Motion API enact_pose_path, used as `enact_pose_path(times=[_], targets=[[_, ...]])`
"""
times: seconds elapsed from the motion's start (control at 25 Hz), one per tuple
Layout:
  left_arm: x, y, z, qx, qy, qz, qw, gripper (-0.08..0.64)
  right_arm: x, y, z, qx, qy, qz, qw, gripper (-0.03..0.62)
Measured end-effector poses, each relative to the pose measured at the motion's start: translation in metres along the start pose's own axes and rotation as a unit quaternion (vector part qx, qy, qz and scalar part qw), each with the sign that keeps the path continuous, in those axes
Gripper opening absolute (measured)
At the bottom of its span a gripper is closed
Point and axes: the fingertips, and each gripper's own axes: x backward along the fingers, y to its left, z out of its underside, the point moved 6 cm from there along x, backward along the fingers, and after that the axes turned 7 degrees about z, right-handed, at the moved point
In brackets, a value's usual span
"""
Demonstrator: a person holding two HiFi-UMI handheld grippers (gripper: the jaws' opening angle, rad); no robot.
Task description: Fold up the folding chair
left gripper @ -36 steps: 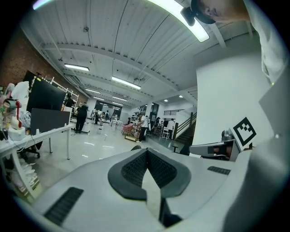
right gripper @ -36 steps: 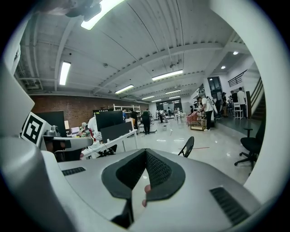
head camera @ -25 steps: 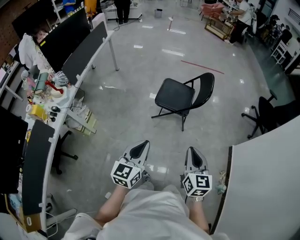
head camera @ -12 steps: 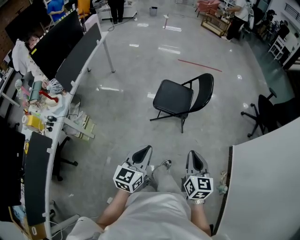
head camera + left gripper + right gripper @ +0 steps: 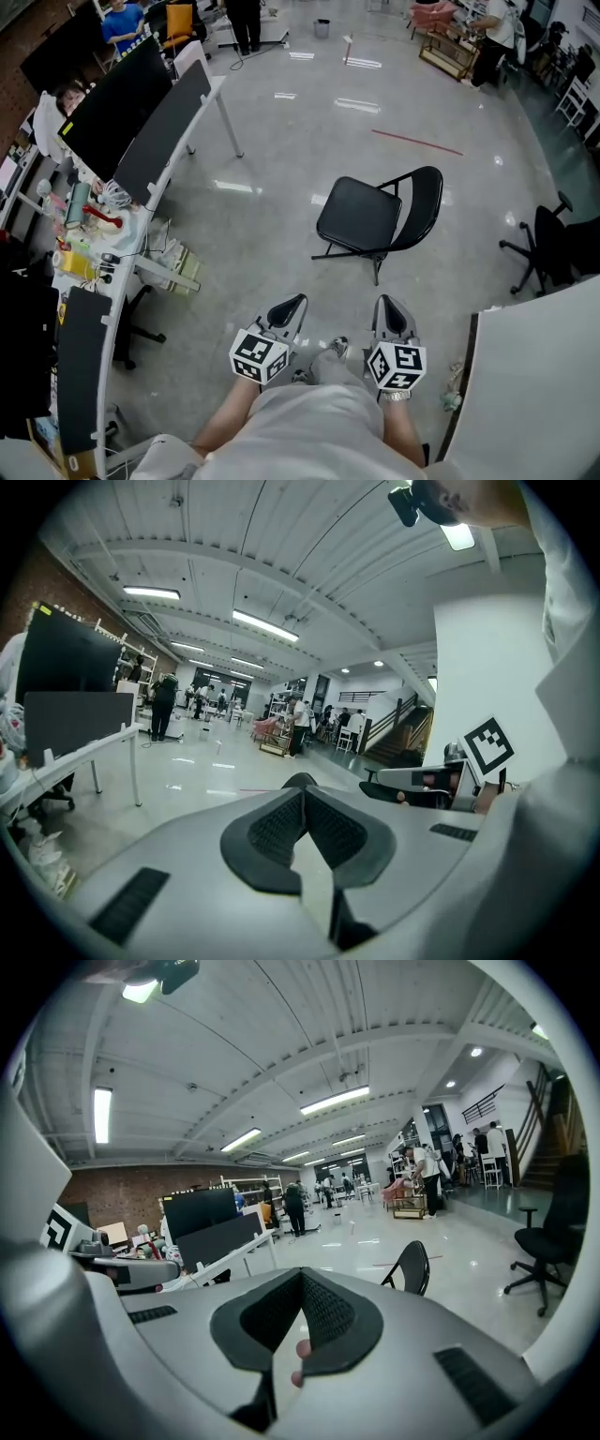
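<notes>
In the right gripper view the black metal folding chair (image 5: 415,1265) shows only its curved backrest; seat and legs sit hidden behind the right gripper (image 5: 301,1277). Right of that chair in the head view, the black wheeled office chair (image 5: 553,246) and the large white panel (image 5: 534,375) are cut by the frame's edge. The people (image 5: 494,33) beyond the chair are too small to tell apart.

The black metal folding chair (image 5: 375,217) stood mid-frame on the glossy grey floor (image 5: 281,178), above the left gripper (image 5: 286,309) and right gripper (image 5: 392,314). A long white counter (image 5: 136,202) lined the left, a black swivel chair (image 5: 553,239) the right edge.
</notes>
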Motion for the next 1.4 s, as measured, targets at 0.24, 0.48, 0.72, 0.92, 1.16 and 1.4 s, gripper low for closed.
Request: enact_pose_path(times=[0.24, 0.48, 0.72, 0.92, 1.16, 1.4], targets=[[-0.049, 0.017, -0.022, 0.010, -0.007, -0.024, 0.9996, 0.012, -0.040, -0.025, -0.022, 0.004, -0.007, -0.019, 1.000, 0.006], [-0.092, 0.014, -0.033, 0.003, -0.010, -0.021, 0.9997, 0.012, -0.058, -0.071, -0.036, -0.005, -0.007, 0.008, 1.000, 0.006], [-0.117, 0.021, -0.043, 0.003, -0.007, -0.008, 0.9999, 0.012, -0.072, -0.093, -0.041, -0.012, 0.000, 0.030, 0.999, 0.006], [-0.140, 0.044, -0.043, 0.008, -0.001, 0.003, 1.0000, 0.012, -0.091, -0.096, -0.042, -0.014, 0.003, 0.048, 0.999, 0.006], [-0.184, 0.077, -0.060, -0.004, 0.012, 0.041, 0.9991, 0.012, -0.128, -0.097, -0.056, -0.018, 0.009, 0.078, 0.997, 0.006], [-0.227, 0.118, -0.081, -0.003, 0.015, 0.077, 0.9969, 0.012, -0.173, -0.094, -0.073, -0.019, 0.012, 0.108, 0.994, 0.006]])
